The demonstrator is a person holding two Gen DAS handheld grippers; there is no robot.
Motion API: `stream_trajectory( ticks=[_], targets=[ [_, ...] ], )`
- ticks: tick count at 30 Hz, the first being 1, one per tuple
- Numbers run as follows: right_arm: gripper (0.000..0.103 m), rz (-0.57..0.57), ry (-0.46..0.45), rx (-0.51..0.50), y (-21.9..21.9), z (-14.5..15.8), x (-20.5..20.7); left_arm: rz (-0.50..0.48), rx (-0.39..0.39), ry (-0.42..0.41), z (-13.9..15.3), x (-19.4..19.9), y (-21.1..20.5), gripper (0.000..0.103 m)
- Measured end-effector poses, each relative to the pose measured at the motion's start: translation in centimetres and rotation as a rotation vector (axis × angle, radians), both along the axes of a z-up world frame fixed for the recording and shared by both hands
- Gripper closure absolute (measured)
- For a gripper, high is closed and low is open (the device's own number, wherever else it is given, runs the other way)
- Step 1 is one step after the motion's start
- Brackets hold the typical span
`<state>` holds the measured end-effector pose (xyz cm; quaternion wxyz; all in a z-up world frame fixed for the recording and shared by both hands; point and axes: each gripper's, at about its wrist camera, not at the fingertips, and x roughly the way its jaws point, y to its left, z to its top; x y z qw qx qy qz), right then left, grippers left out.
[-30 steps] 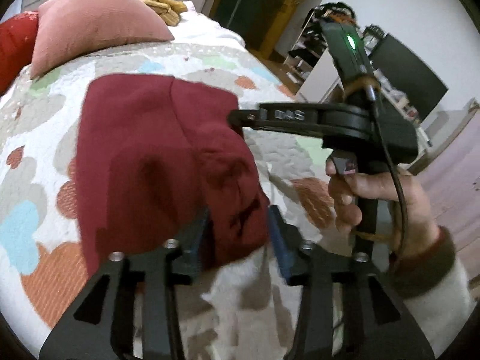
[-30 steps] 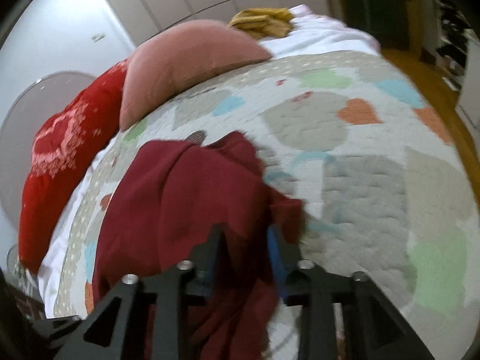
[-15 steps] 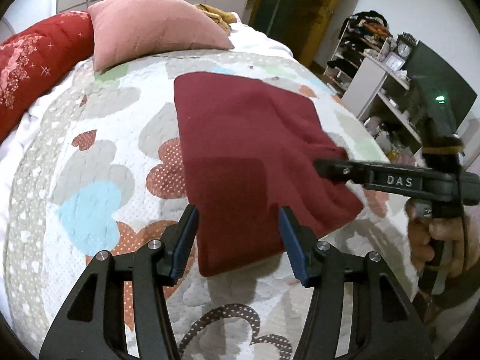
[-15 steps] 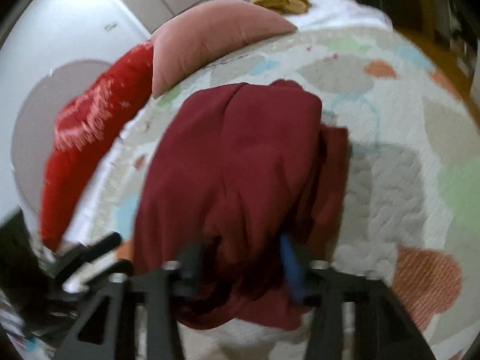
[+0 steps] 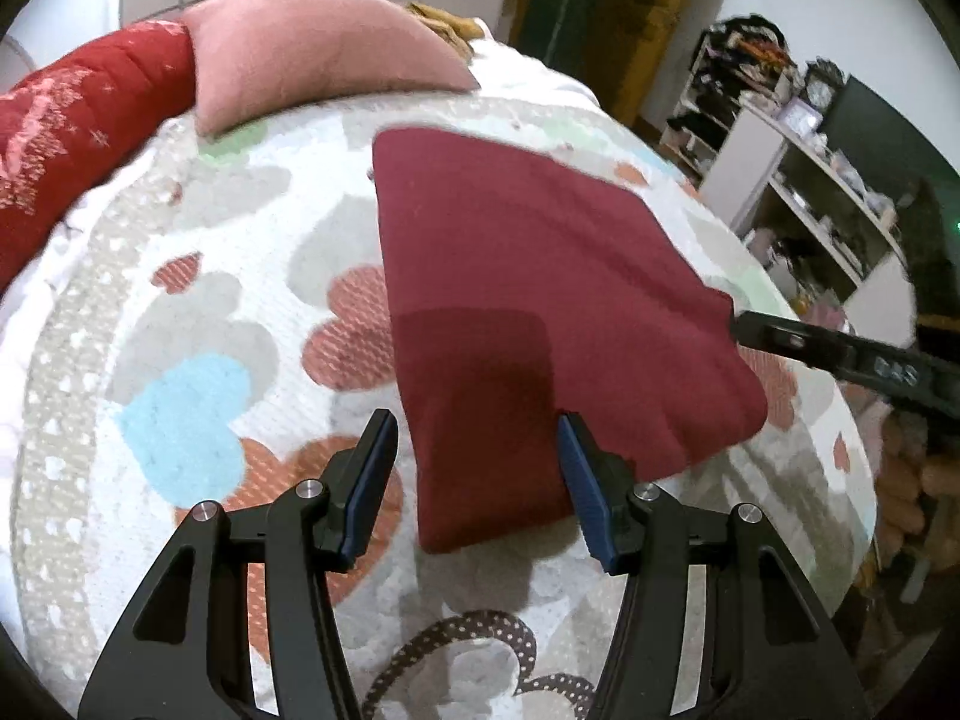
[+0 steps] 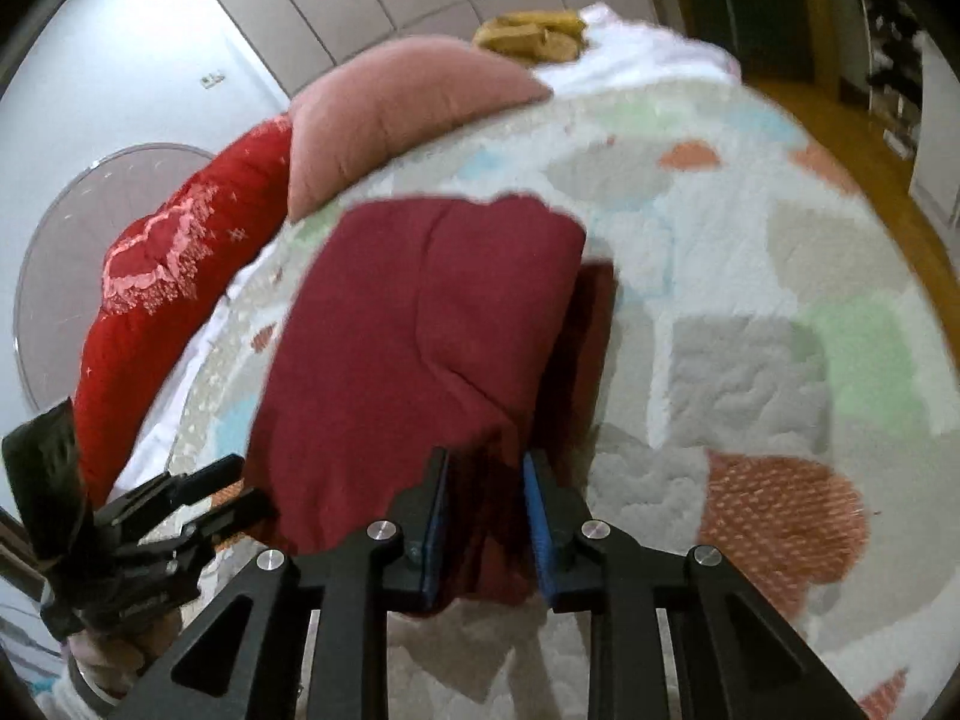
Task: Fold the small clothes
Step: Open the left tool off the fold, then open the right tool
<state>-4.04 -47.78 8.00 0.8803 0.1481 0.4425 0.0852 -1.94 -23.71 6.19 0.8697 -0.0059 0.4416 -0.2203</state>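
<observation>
A dark red garment (image 5: pixel 516 300) lies folded on the heart-patterned quilt (image 5: pixel 198 312). My left gripper (image 5: pixel 477 474) is open, its blue pads on either side of the garment's near edge without pinching it. In the right wrist view the same garment (image 6: pixel 420 330) lies folded with a narrow layer sticking out on its right side. My right gripper (image 6: pixel 486 516) has its jaws close together around the garment's near corner and grips the cloth. The right gripper also shows in the left wrist view (image 5: pixel 840 354) at the garment's right corner.
A pink pillow (image 5: pixel 312 54) and a red cushion (image 5: pixel 72 132) lie at the bed's far end, with a yellow cloth (image 6: pixel 534 36) behind them. Shelves with clutter (image 5: pixel 798 180) stand to the right of the bed. A wooden floor (image 6: pixel 870 138) runs along the bed's right side.
The garment went from a lifted, bunched shape to lying folded flat on the quilt. My left gripper opened and let go of it. My right gripper drew back to the garment's corner.
</observation>
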Motion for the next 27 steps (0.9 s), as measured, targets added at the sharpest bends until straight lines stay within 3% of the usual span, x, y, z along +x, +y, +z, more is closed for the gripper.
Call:
stream_trajectory(
  ticks=[3,6,11,16,18,20,24,25,27],
  targets=[
    [0.082,0.019,-0.073,-0.088,1.9,2.3,-0.8,0.019,-0.013,-0.007,0.6,0.6,0.0,0.048],
    [0.082,0.065,-0.119,-0.087,3.7,3.0,-0.4,0.038,-0.018,-0.022,0.7,1.4,-0.5,0.048],
    [0.082,0.067,-0.087,-0.137,4.7,0.8,1.2,0.039,-0.013,0.014,-0.9,2.9,-1.4,0.048],
    [0.079,0.017,-0.064,-0.192,3.2,-2.0,1.2,0.042,-0.004,0.006,-1.4,3.1,-1.8,0.04],
    [0.072,0.001,-0.034,-0.143,2.2,-3.0,1.5,0.047,-0.005,0.01,-1.6,3.1,-1.8,0.04],
    [0.072,-0.009,-0.018,-0.054,1.4,-3.7,1.5,0.046,-0.008,0.008,-1.6,3.1,-1.7,0.039],
    [0.072,0.001,-0.055,-0.063,1.6,-2.5,0.9,0.047,-0.014,0.013,-1.4,3.1,-1.5,0.039],
    [0.069,-0.003,-0.059,-0.051,1.5,-2.3,0.8,0.047,-0.014,0.012,-1.3,3.1,-1.4,0.039],
    [0.05,-0.032,-0.078,0.001,0.9,-1.7,0.7,0.046,-0.016,0.011,-1.1,3.1,-1.3,0.039]
  ],
)
